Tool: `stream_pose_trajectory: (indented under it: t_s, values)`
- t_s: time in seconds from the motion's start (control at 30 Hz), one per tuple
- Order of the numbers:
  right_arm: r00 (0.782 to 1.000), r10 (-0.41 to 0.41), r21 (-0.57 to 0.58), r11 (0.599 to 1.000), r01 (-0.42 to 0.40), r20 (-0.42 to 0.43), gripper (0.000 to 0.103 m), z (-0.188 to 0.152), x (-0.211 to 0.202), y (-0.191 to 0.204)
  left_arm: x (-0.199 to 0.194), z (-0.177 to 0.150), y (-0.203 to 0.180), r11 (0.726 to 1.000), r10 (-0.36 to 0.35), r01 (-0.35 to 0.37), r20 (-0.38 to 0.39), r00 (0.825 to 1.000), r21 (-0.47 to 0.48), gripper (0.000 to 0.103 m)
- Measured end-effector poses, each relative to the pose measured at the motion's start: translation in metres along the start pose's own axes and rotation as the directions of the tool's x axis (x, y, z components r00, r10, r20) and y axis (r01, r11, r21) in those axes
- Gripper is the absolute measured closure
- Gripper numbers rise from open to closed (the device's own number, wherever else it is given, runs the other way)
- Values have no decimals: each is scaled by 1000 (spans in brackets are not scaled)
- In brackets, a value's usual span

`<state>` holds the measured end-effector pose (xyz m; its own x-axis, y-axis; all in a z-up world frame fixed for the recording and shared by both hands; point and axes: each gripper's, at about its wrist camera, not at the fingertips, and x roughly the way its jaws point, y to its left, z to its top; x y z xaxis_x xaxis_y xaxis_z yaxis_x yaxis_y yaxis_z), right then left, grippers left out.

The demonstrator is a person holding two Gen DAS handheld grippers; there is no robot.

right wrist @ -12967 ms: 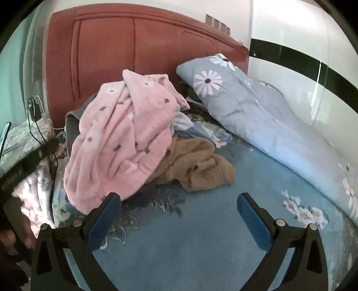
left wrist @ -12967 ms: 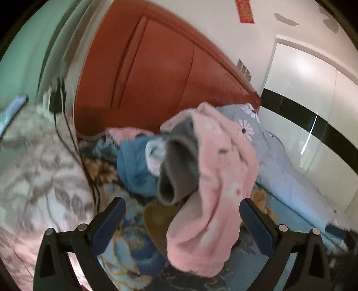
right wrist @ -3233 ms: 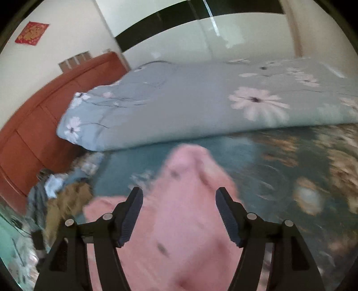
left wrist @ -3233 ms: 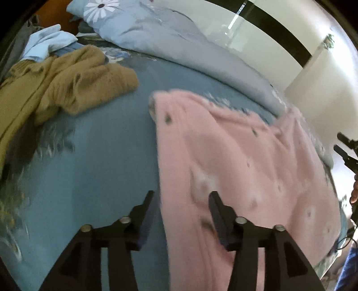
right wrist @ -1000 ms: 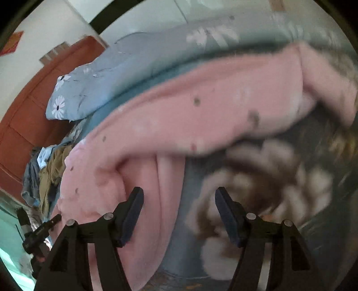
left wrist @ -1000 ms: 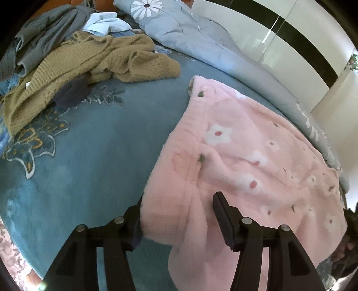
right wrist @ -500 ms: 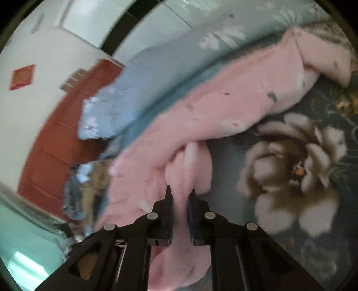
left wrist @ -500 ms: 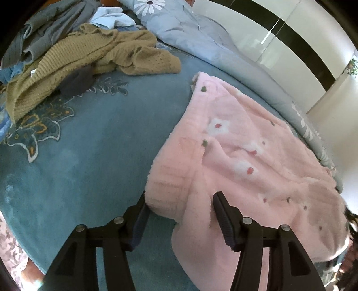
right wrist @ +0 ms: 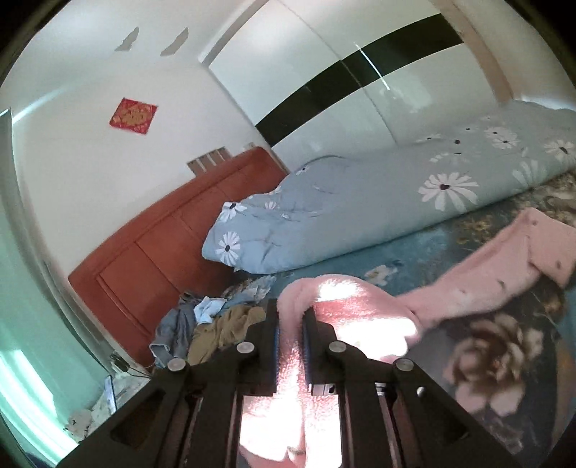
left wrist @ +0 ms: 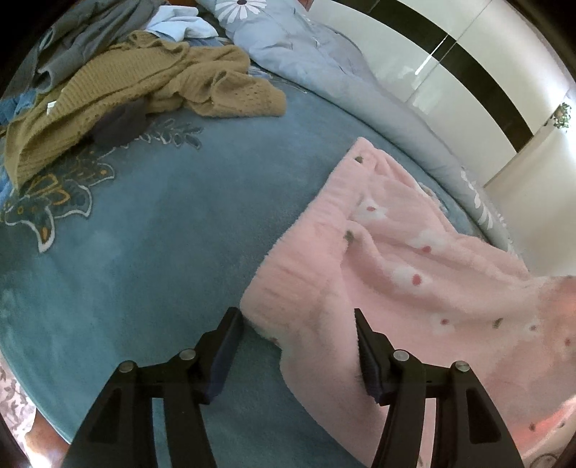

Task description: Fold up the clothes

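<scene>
A pink fleece garment (left wrist: 403, 266) with small flower prints lies spread on the blue bed cover (left wrist: 144, 230). My left gripper (left wrist: 297, 345) is open, its jaws either side of the garment's near corner, not gripping it. My right gripper (right wrist: 289, 331) is shut on a bunched fold of the pink garment (right wrist: 345, 309) and holds it lifted; the rest of the garment trails to the right over the bed, with a sleeve (right wrist: 532, 252) lying flat.
A mustard knit sweater (left wrist: 144, 79) and grey and light blue clothes (left wrist: 90, 32) lie piled by the wooden headboard (right wrist: 172, 244). A rolled pale blue daisy-print quilt (right wrist: 378, 208) runs along the bed's far side beside a white wardrobe (right wrist: 360, 90).
My right gripper has lifted the pinched pink fold higher, and its view has tilted up toward the wall. My left gripper stays open by the garment's corner, which has slid slightly right.
</scene>
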<state>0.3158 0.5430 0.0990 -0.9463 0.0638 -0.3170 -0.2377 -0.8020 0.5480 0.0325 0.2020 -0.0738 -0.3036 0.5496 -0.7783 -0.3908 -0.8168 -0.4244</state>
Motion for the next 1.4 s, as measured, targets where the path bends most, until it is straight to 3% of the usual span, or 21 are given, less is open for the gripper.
stream_pose_trajectory:
  t_s: [0.2, 0.33, 0.37, 0.4, 0.53, 0.7, 0.8, 0.9, 0.97, 1.1, 1.3, 1.4]
  values:
    - [991, 8, 14, 1000, -6, -132, 92, -15, 87, -2, 5, -2, -6, 999, -41, 41, -27, 999, -11, 40]
    - [955, 16, -42, 999, -30, -295, 91, -51, 134, 12, 7, -1, -6, 997, -57, 57, -4, 998, -48, 44]
    - [944, 15, -62, 997, -38, -329, 91, -61, 141, 16, 8, 0, -5, 997, -57, 57, 7, 998, -60, 50]
    - [935, 8, -84, 996, -40, -354, 88, -71, 144, 20, 8, 1, -3, 996, -54, 55, 17, 998, -71, 68]
    - [904, 1, -120, 991, -58, -428, 82, -101, 145, 22, 9, 8, 4, 994, -38, 44, 60, 997, -100, 85]
    - [905, 57, -72, 993, -96, -421, 64, -106, 107, 6, -7, 30, 16, 992, 30, -6, 184, 982, -127, 89]
    - [915, 30, -82, 994, -69, -401, 54, -105, 76, -4, -21, 44, 36, 983, 94, -51, 246, 965, -174, 89]
    - [926, -41, -82, 997, 11, -376, 52, -106, 52, -25, -27, 51, 60, 971, 100, -41, 243, 965, -236, 89]
    - [927, -72, -22, 997, 69, -367, 52, -110, 44, -48, -24, 49, 71, 964, 82, -19, 228, 970, -266, 89]
    - [914, -157, 79, 977, 200, -374, 52, -123, 34, -91, -13, 35, 73, 965, 94, -46, 180, 979, -257, 89]
    - [945, -183, 235, 940, 249, -271, 52, -121, -16, -134, -15, 26, 79, 961, 90, -43, 160, 983, -273, 86]
    - [943, -215, 308, 906, 289, -252, 52, -122, -23, -153, -17, 27, 71, 965, 111, -69, 155, 982, -252, 86]
